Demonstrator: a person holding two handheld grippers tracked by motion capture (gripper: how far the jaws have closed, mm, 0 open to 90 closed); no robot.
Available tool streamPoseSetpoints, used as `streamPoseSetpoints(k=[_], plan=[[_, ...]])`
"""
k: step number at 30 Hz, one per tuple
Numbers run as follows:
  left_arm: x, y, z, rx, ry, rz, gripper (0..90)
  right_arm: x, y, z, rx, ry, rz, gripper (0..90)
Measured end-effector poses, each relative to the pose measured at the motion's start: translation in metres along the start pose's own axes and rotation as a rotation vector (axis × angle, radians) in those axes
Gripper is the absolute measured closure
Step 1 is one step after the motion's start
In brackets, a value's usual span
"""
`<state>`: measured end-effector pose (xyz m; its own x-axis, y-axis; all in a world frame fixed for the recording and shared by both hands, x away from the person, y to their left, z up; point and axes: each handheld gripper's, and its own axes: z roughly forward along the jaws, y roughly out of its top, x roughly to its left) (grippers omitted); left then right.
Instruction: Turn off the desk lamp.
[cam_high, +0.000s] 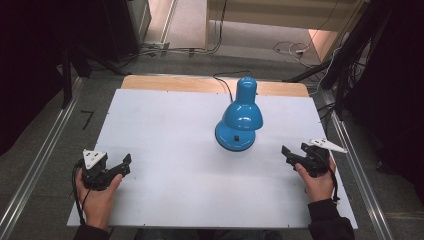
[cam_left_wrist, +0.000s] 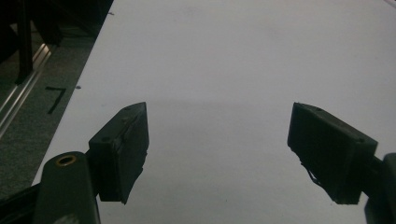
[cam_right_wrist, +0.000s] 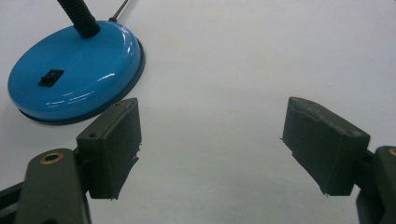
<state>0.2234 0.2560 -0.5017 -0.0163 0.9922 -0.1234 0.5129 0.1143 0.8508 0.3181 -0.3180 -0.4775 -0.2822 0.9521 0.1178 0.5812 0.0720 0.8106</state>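
Note:
A blue desk lamp stands near the middle of the white table, its shade bent over its round base. In the right gripper view the base with its black switch lies at the upper left, beyond the jaws. My left gripper rests near the table's front left, held by a hand, open with nothing between its jaws. My right gripper sits at the front right, open and empty, pointing toward the lamp. The left gripper looks over bare table.
The lamp's black cord runs off the table's far edge. Metal rails flank the table on both sides. Cables lie on the floor behind. A black mark is on the floor to the left.

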Motion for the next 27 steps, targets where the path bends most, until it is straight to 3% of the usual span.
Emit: streamPoseSetpoints(k=[27], plan=[[0.0, 0.0, -0.001, 0.0, 0.0, 0.0, 21.8, -0.015, -0.013, -0.019, 0.0, -0.027, 0.013, 18.0]])
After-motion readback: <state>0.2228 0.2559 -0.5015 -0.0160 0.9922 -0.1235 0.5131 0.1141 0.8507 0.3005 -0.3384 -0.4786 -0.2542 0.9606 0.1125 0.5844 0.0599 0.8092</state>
